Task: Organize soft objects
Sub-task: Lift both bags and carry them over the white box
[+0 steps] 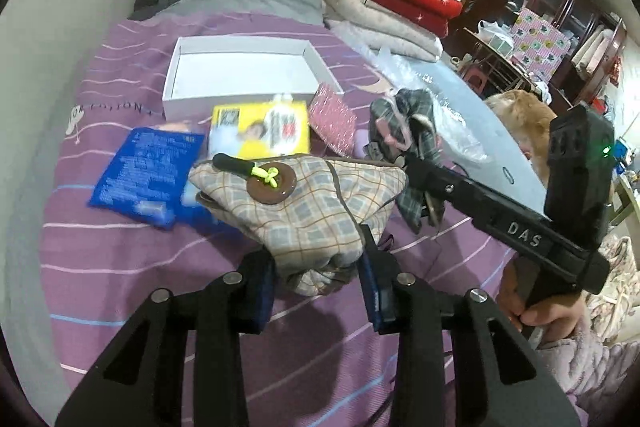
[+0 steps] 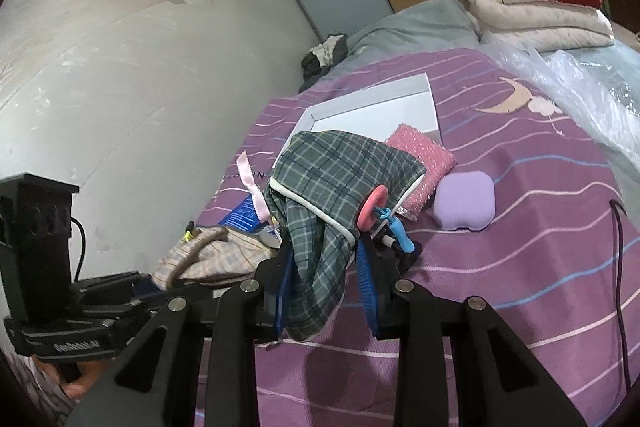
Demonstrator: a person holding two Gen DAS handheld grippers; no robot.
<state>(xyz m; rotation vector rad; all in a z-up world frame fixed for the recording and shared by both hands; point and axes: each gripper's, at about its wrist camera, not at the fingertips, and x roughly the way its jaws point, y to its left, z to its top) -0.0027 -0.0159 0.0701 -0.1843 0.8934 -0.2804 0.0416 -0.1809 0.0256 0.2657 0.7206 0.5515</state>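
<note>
Green plaid cloth hides blue package behind it

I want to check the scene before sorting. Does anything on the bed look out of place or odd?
Mostly loose clutter. The white box holds nothing, while the blue packet, yellow packet, pink sparkly cloth and purple pad lie scattered on the purple sheet. Nothing looks damaged or spilled.
</note>
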